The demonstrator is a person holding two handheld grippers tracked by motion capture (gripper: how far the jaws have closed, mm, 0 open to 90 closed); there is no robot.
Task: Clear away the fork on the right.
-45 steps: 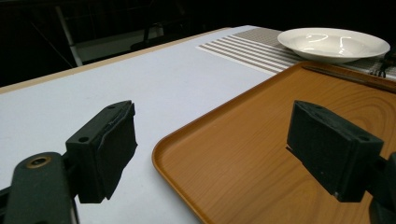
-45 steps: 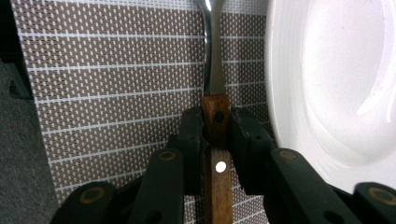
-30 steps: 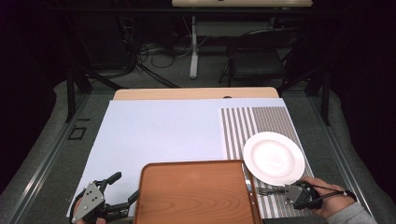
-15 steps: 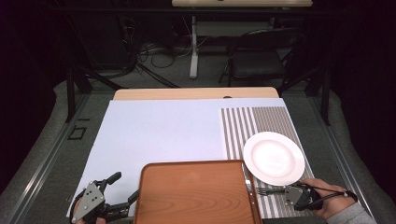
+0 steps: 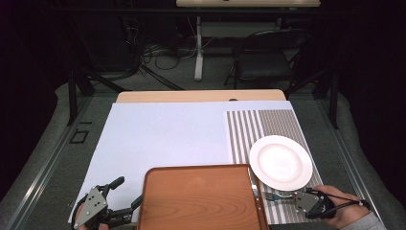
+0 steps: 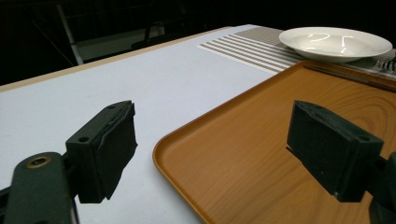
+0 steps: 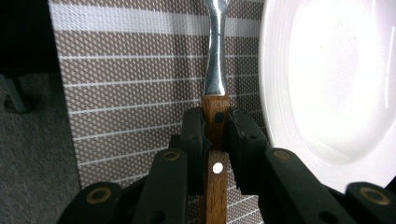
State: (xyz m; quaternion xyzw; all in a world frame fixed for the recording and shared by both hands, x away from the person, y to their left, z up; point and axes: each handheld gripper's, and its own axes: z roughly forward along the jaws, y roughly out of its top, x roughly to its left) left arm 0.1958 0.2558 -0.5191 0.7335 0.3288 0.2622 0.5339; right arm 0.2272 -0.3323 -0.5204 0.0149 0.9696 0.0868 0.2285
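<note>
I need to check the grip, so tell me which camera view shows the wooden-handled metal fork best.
The right gripper view: the wooden-handled metal fork fills the centre, its handle clamped in the right gripper. The high view shows the fork small, tines by the wooden tray. The left gripper view catches its tines at the right edge.

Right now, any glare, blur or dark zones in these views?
High view: the room behind the table is nearly black and the picture is soft. Left gripper view: glare streaks on the plate, near pads slightly soft. Right gripper view: the plate is blown out white; the fork in the right claw is sharp.
</note>
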